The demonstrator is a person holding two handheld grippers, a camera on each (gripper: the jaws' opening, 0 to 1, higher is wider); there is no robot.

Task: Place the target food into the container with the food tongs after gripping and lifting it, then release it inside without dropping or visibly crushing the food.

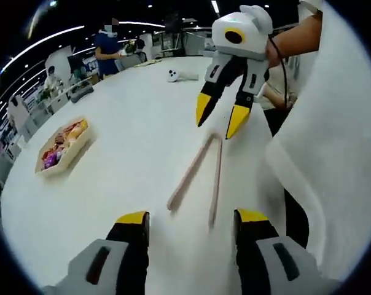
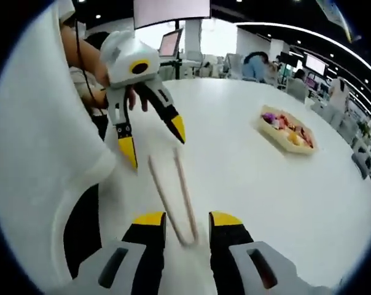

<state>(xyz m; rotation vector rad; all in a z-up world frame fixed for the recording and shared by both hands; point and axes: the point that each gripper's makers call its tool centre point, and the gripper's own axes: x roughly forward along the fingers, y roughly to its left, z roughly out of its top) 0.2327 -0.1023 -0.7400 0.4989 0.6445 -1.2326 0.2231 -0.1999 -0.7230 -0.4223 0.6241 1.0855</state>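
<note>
Pale wooden food tongs [image 1: 201,169] lie flat on the white table [image 1: 136,117], joined end away from my left gripper. My left gripper [image 1: 193,218] is open, and the tongs' two free tips lie just ahead, between its jaws. My right gripper [image 1: 221,117] hangs open above the joined end. In the right gripper view the tongs [image 2: 173,181] run forward from between the open jaws of my right gripper [image 2: 187,219] towards my left gripper [image 2: 153,140]. A shallow wooden tray [image 1: 66,165] [image 2: 284,145] holds mixed colourful food [image 1: 62,141] [image 2: 285,126] off to the side.
The holder's white sleeve [image 1: 333,153] and dark clothing crowd the table's near edge beside both grippers. A small white object [image 1: 173,75] lies far across the table. People stand and sit at desks beyond the far rim.
</note>
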